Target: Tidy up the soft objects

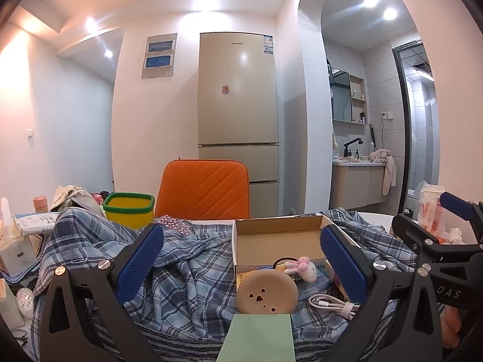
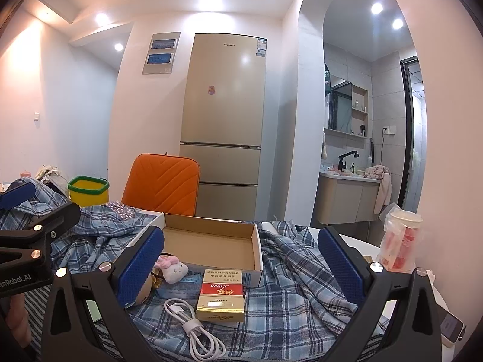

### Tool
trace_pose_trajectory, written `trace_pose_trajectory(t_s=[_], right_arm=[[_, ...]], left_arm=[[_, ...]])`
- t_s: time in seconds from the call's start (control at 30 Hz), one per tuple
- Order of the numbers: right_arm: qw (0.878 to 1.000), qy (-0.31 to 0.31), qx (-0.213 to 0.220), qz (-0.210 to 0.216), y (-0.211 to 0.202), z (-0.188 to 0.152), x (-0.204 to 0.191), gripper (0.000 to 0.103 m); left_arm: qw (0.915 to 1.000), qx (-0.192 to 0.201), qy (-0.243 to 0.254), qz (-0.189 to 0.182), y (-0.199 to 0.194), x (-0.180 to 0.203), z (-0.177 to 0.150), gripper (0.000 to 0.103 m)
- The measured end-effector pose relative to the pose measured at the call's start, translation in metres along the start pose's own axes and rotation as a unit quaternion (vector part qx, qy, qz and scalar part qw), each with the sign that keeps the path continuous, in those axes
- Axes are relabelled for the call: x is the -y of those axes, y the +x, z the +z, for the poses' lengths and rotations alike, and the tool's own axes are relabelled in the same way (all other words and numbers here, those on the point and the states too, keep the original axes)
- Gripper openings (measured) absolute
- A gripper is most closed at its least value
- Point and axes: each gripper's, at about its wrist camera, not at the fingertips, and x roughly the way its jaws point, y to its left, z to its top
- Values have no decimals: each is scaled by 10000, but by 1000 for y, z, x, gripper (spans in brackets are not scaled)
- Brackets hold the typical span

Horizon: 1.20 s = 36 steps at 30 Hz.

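One plaid cloth, fridge behind.

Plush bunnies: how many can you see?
1. The plush bunny lies on the plaid cloth, just in front of the cardboard box. More may hide under the cloth.

Phone at the edge, half behind the right hand-held gripper.

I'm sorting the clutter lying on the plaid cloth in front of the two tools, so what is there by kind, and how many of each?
Cardboard box: 1
Plush bunny: 1
White cable: 1
Red and gold packet: 1
Round beige case: 1
Total: 5
Both the left tool and the right tool are open and hold nothing.
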Motion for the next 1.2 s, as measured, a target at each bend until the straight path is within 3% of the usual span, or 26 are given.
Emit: trace_pose_trajectory(t_s=[1.2], right_arm=[[10000,-12,-4,-3,0,0,0,103]], left_arm=[[9999,95,40,67,-3,2,-1,103]])
